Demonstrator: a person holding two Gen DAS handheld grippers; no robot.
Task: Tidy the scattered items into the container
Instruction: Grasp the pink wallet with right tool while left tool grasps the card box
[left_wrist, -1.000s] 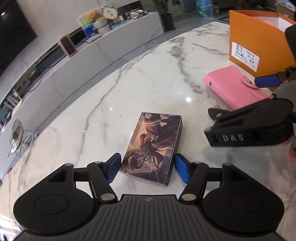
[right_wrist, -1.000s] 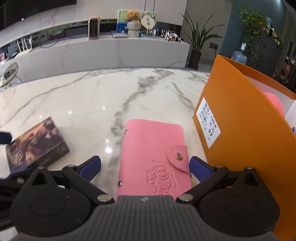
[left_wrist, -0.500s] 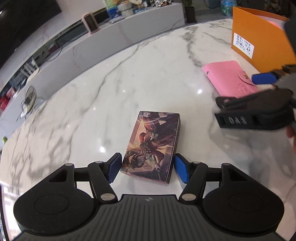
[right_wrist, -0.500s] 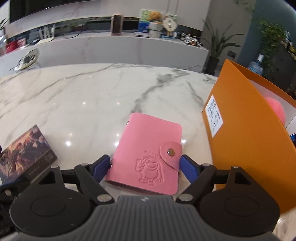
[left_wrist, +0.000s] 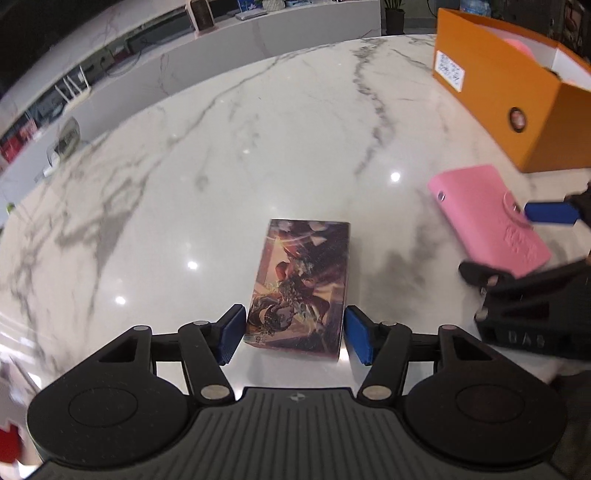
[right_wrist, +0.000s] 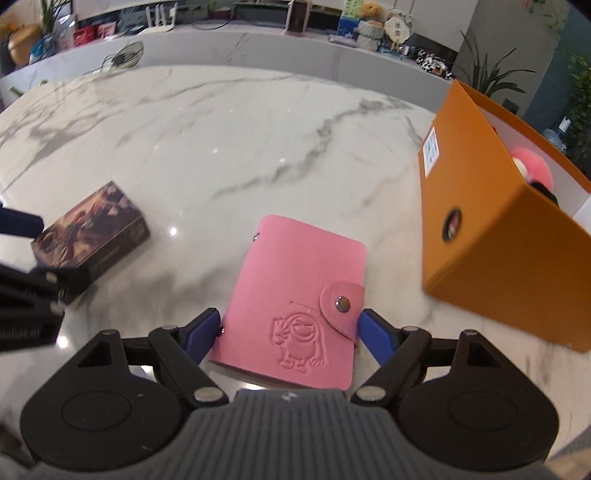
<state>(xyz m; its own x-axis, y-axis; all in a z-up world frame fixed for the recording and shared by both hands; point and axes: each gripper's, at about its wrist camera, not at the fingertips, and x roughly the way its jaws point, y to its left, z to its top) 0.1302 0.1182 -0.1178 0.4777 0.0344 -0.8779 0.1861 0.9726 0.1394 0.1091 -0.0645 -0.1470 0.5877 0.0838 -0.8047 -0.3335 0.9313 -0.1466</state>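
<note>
Left gripper (left_wrist: 294, 334): our blue pads straddle the near end of the card box (left_wrist: 300, 284); the pads sit just beside its long sides, with a thin gap showing at the left one — we judge it closed to the box's width, though whether it truly bites we cannot tell.

Right gripper (right_wrist: 290, 328): our pads flank the near end of the pink wallet (right_wrist: 295, 306), the left pad touching its edge by the stud, the right pad just beside the snap flap — again closed around it, firm grip not certain.

Card box: lying flat on the marble table (left_wrist: 258, 147), towards its near edge, well apart from the container.

Pink wallet: flat on the table, near the orange box's (right_wrist: 491, 236) front corner, to its left.

Orange box: open-topped, at the table's right side; a pink round thing (right_wrist: 532, 168) already lies inside it.

Done so far: at least one thing is in the box, as far as we see.

Left to do: both gripped items must go up and over the orange wall — two placements, we reckon.
</note>
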